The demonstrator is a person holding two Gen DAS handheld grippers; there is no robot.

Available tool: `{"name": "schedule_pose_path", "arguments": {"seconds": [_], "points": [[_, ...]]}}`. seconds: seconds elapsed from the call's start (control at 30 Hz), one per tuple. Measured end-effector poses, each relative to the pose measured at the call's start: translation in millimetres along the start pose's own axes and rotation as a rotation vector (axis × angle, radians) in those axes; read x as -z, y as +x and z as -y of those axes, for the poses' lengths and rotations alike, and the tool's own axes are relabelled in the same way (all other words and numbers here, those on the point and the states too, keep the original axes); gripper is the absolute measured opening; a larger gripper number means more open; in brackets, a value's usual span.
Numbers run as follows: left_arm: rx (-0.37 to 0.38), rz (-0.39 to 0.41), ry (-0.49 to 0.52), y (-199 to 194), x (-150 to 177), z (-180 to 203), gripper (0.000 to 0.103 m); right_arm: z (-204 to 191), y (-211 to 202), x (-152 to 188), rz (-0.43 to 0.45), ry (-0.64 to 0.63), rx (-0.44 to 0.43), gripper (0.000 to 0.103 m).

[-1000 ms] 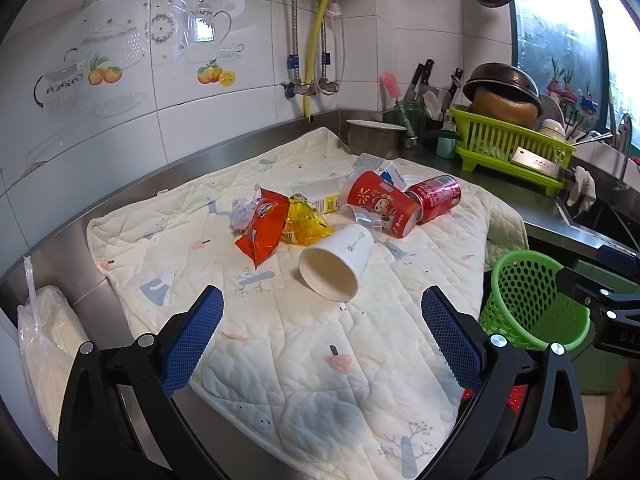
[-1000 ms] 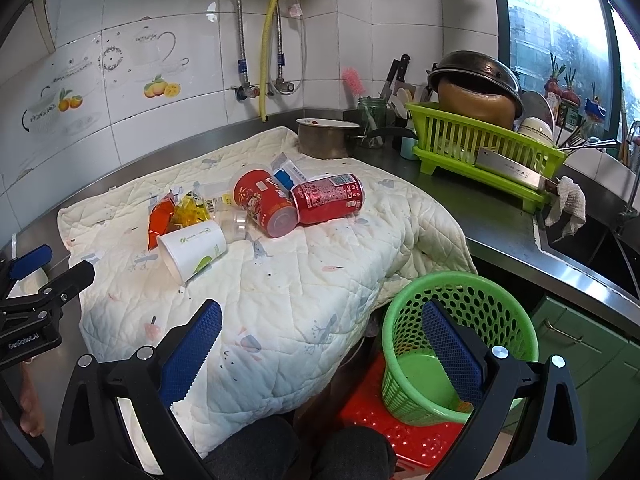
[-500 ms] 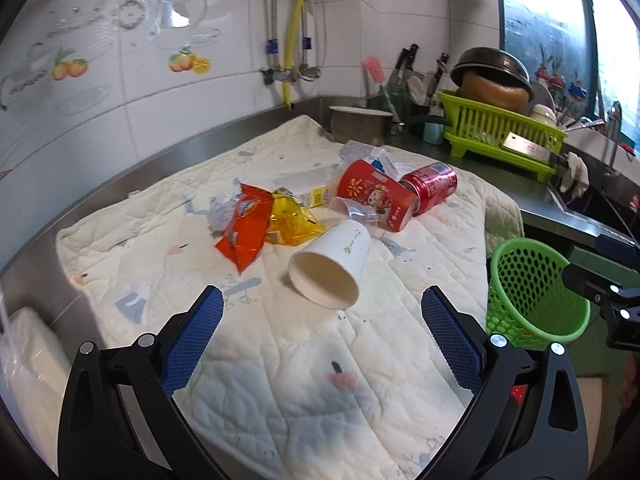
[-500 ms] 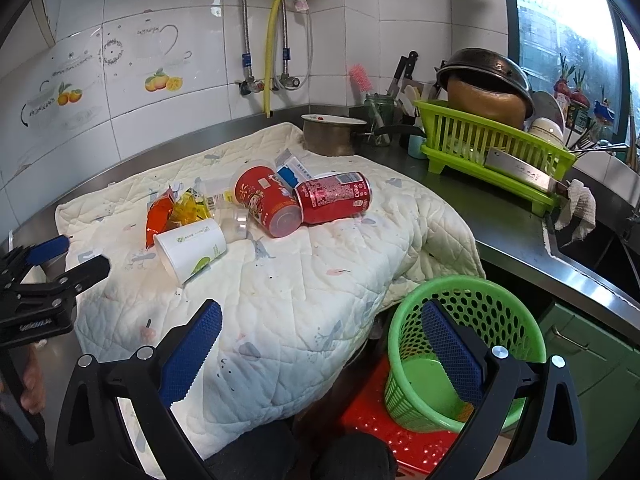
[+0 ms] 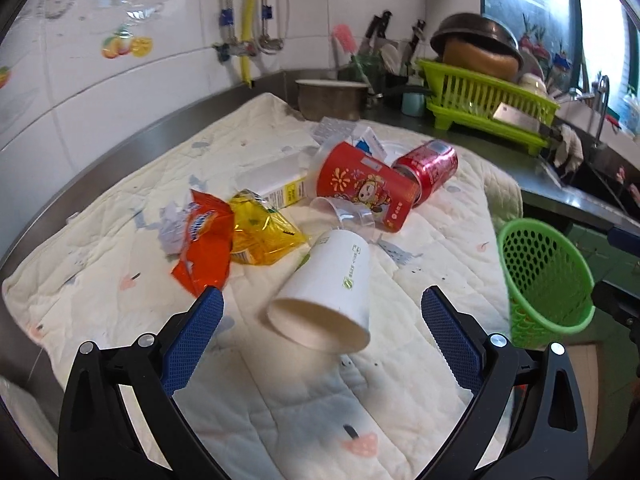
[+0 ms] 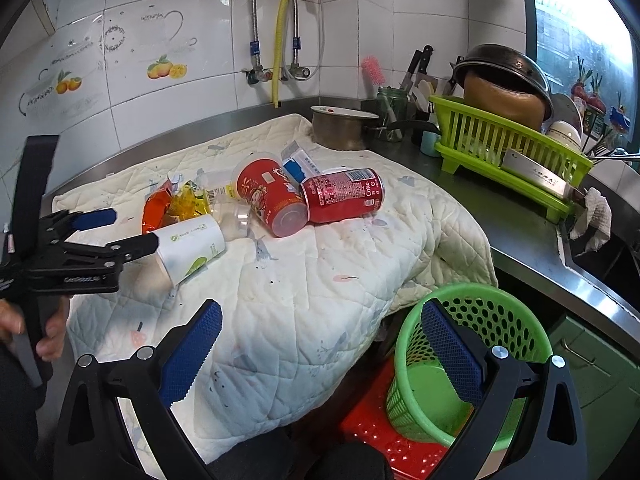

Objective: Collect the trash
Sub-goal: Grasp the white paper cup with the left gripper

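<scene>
Two grippers, both with jaws spread wide and holding nothing. Far left of the right wrist view, the person's hand (image 6: 24,332) wraps the black handle of the left gripper (image 5: 320,312), held level and low over the cloth, aimed at the white paper cup (image 5: 326,292). The cup lies on its side, open mouth toward the camera, between the blue ribbed pads (image 5: 192,340) but not touched. Smooth white card, small green logo.

Trash sits mid-cloth on a cream quilted cloth (image 5: 280,412) with faint printed shapes, draped over a steel counter (image 6: 520,236). Left to right in the left wrist view: crumpled grey-white paper scraps (image 5: 170,228), a crinkled orange foil wrapper (image 5: 204,248), a shiny yellow wrapper (image 5: 260,232) touching it, a white and yellow carton (image 5: 276,184) behind, a clear plastic cup (image 5: 346,216) on its side just beyond the paper cup, a red printed paper cup (image 5: 368,188) on its side, a red Coke can (image 5: 430,168) lying against it.

Right gripper (image 6: 320,344) hangs near the cloth's near edge, tilted down, its right pad over the green perforated plastic basket (image 6: 500,320). Basket is round, stands upright on a red plastic stool (image 6: 372,436) below counter level, right of the cloth. Far right on the counter: a lime slatted dish rack (image 6: 508,148).
</scene>
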State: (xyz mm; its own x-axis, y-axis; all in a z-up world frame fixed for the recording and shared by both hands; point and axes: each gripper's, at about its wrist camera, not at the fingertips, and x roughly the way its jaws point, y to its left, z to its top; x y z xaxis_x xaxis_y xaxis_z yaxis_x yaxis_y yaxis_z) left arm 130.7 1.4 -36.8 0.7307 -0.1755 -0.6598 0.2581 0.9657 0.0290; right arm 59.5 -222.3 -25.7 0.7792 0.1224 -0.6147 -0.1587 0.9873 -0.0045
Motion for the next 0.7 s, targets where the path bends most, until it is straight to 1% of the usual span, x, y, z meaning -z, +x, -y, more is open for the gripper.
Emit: {"name": "schedule_pose_path", "arguments": {"seconds": [0.27,0.47,0.6,0.7], "points": [[0.005,-0.077,0.087,41,-7,4,0.098,0,17,-7,-0.025,-0.014,-0.019,0.097],[0.003,-0.113,0.112,57,-6,2,0.096,0,32,-19,-0.037,-0.04,-0.047,0.097],[0.009,-0.13,0.109,63,-5,-3,0.089,2,41,-30,-0.038,-0.063,-0.074,0.097],[0.026,-0.131,0.108,65,-3,-4,0.084,3,50,-41,-0.047,-0.072,-0.117,0.097]]}}
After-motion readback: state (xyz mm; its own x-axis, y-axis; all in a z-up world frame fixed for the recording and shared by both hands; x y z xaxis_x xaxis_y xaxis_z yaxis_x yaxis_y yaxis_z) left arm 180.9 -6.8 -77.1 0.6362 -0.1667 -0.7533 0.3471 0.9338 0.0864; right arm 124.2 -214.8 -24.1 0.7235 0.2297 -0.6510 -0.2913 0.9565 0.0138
